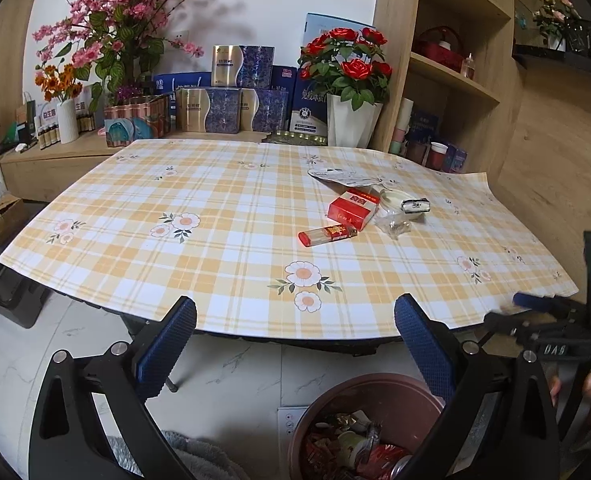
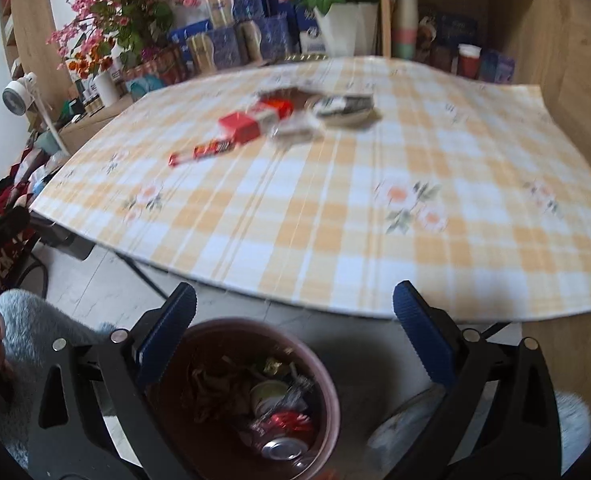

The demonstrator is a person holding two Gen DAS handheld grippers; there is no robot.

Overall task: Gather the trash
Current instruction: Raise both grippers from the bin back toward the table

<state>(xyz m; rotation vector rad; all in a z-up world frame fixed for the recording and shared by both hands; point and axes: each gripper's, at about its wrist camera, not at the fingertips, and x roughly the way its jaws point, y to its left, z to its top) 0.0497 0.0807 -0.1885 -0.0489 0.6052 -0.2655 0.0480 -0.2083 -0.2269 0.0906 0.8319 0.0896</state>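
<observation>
A brown trash bin (image 1: 379, 386) stands on the floor in front of the table, with a crushed can and wrappers inside. On the checked tablecloth (image 1: 215, 208) lie a red cigarette pack (image 1: 353, 210), a red lighter (image 1: 327, 235), a silver foil wrapper (image 1: 343, 178) and a clear dish (image 1: 399, 210) with a small black-and-white object on it. My left gripper (image 1: 295, 312) is open and empty at the table's front edge. My right gripper (image 2: 295, 312) is open and empty above the bin (image 2: 323, 364). Its blurred view shows the pack (image 2: 247, 122) and lighter (image 2: 201, 152) far ahead.
Flower vases (image 1: 351, 124) and stacked blue boxes (image 1: 223, 108) line the low cabinet behind the table. A wooden shelf unit (image 1: 455, 92) stands at the right. A grey fluffy rug (image 2: 35, 320) and a round plate-like object (image 2: 407, 420) lie on the marble floor beside the bin.
</observation>
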